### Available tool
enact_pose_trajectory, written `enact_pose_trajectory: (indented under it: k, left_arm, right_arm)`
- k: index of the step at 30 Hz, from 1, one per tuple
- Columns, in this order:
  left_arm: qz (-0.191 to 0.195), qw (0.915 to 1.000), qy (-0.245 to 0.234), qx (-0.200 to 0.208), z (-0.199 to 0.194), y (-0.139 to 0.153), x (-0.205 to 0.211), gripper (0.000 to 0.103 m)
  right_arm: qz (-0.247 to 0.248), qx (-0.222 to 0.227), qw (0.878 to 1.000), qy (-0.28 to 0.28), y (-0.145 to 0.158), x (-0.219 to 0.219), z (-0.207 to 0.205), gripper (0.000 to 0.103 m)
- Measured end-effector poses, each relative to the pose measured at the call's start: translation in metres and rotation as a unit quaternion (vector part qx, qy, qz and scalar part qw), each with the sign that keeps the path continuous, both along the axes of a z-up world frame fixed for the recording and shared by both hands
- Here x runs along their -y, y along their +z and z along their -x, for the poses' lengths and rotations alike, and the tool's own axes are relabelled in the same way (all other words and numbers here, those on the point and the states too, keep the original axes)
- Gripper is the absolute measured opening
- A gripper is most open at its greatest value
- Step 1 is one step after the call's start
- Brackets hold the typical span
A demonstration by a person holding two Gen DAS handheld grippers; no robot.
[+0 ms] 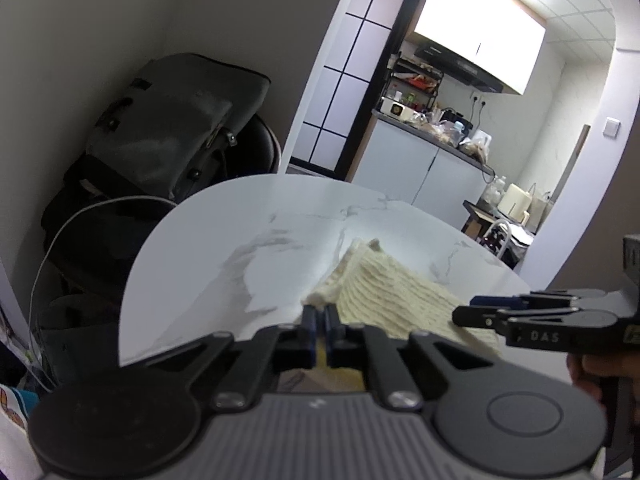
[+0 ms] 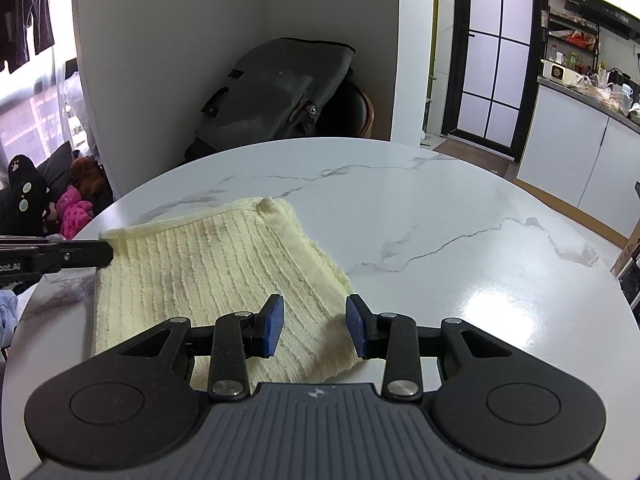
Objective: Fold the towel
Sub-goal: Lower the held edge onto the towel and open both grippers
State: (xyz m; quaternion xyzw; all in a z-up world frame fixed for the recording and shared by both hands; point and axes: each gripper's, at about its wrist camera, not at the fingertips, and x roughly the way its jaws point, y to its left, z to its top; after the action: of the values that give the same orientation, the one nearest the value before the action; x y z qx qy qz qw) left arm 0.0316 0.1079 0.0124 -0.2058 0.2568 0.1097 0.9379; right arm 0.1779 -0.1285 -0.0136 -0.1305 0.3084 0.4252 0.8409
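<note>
Left tongs (image 1: 319,316) pinch the towel's (image 2: 208,276) left corner; right tongs (image 2: 315,326) gape, straddling its near-right corner.

Both fisheye views bend straight lines and darken at the corners, the left wrist view soft and blurred near its gripper (image 1: 319,322), the white cabinet (image 1: 480,28) blown out by overhead light, while glare pools on the glossy tabletop (image 2: 500,304) in the sharper right view, where daylight enters at far left

We read "DAS" in pale letters on the right hand-held gripper (image 1: 472,312), and "bot AI" on the left hand-held gripper (image 2: 108,254).
</note>
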Motion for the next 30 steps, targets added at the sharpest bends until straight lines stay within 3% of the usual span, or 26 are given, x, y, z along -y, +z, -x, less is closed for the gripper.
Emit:
enact_pose_trajectory:
  k: [4,12,18,26,30]
  left_arm:
    - [0.004,0.9999,0.009,-0.006,0.003,0.001,-0.006,0.005]
    - [-0.013,0.9995,0.024,-0.018,0.010,0.003,-0.001,0.016]
    - [-0.016,0.9993,0.018,-0.029,0.012,0.001,0.005,0.028]
    - [-0.038,0.9985,0.006,-0.040,0.014,0.000,0.018,0.030]
    - [-0.048,0.9981,0.001,-0.039,0.020,-0.001,0.024,0.039]
  right_arm:
    - [-0.001,-0.002,1.000,0.004,0.000,0.000,0.002,0.038]
    - [-0.004,0.012,1.000,0.009,0.006,0.006,0.015,0.038]
    - [-0.006,0.014,1.000,0.017,0.008,0.006,0.021,0.038]
    - [-0.031,0.007,0.999,0.009,0.010,0.018,0.036,0.039]
    - [-0.040,0.004,0.999,0.005,0.006,0.027,0.048,0.039]
